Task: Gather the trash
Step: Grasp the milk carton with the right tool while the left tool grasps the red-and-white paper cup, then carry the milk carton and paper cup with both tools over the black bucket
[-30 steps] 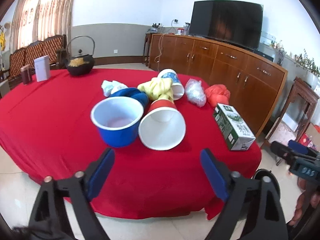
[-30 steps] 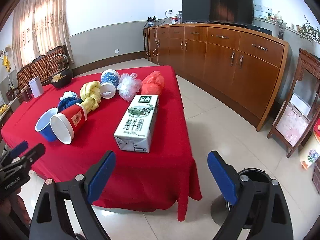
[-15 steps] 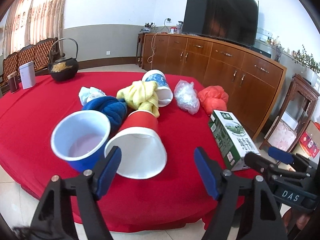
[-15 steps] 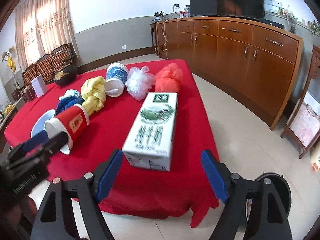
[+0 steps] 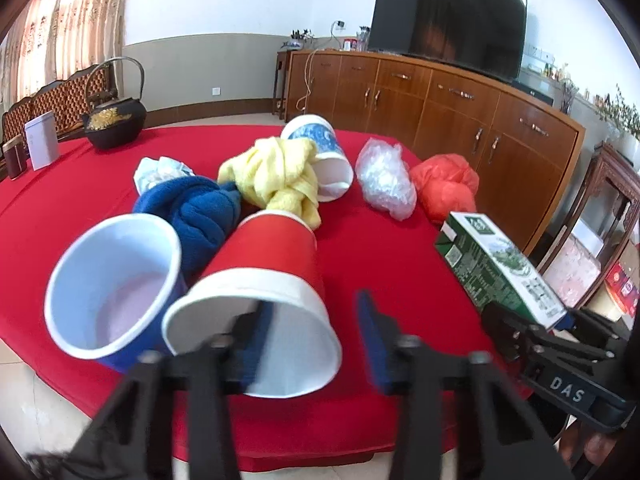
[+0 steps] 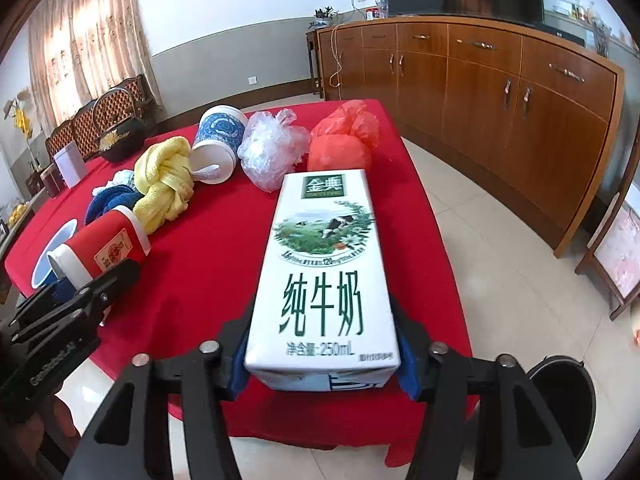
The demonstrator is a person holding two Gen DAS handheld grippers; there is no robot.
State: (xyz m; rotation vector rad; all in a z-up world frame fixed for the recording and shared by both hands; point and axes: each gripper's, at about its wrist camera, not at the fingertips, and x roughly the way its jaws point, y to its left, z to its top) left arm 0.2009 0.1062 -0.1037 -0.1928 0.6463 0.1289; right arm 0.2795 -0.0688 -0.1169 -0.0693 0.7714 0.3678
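Red-clothed table (image 5: 72, 208) with cups (image 5: 272, 276), milk carton (image 6: 324, 272)

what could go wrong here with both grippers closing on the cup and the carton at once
1. The left gripper is closing with one finger inside the tipped red cup and one outside; the thin paper wall may crumple or slip free.
2. That cup leans against the blue cup; lifting it may roll the blue one toward the table edge.
3. The right gripper is closing on only the milk carton's near end, so the carton may sag or pivot.

Left gripper (image 5: 316, 334) blurred in motion, one pad inside the red cup's (image 5: 256, 288) mouth, blue cup's (image 6: 50, 256) body hidden behind it, waste bin (image 6: 562, 396) partly hidden behind gripper arm
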